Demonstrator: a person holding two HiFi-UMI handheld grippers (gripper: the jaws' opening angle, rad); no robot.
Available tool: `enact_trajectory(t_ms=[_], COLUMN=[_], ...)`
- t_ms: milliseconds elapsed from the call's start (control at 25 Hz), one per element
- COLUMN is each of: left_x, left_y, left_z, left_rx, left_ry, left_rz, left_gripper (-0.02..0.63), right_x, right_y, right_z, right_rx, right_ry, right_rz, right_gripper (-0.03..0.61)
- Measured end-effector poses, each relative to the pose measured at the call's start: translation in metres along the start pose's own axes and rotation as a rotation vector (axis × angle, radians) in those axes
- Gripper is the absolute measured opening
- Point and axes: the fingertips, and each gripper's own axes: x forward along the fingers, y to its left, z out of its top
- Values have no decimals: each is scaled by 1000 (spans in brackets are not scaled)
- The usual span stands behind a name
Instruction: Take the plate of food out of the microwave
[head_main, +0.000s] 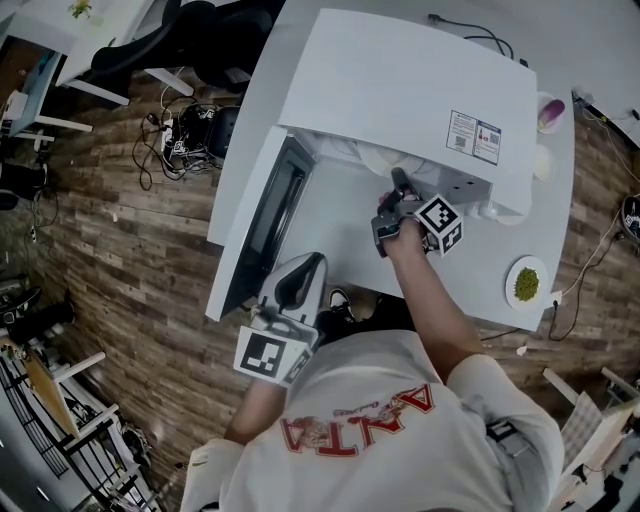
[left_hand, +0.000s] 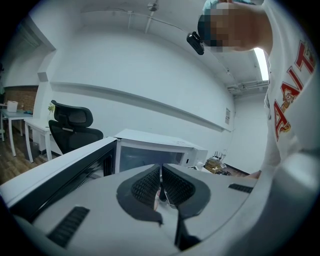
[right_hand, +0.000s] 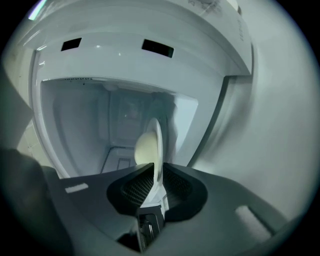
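The white microwave stands on a white table with its door swung open to the left. My right gripper reaches into the oven's mouth. In the right gripper view the gripper is shut on the rim of a white plate that carries a pale mound of food, with the cavity behind it. The plate shows edge-on there. My left gripper hangs near the door's front corner, shut and holding nothing.
A small plate of green food lies at the table's right edge. A pink-topped cup stands beside the microwave. A black office chair and a tangle of cables sit on the wood floor at the left.
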Motion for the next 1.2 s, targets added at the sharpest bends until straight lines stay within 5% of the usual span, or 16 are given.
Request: enact_trajectory(t_ms=[240, 680, 1200], left_x=[-2, -12, -42], left_y=[0, -8, -30], left_z=[1, 1, 3], left_rx=[-1, 2, 29], left_ry=[-3, -12, -39], left_rz=[1, -26, -103], left_gripper=[21, 21, 21], right_x=[-1, -29, -99], right_y=[-5, 7, 13], right_z=[1, 0, -42], right_rx=[33, 42, 41], right_ry=[-3, -22, 50], right_rz=[-14, 121, 154], right_gripper=[25, 17, 17])
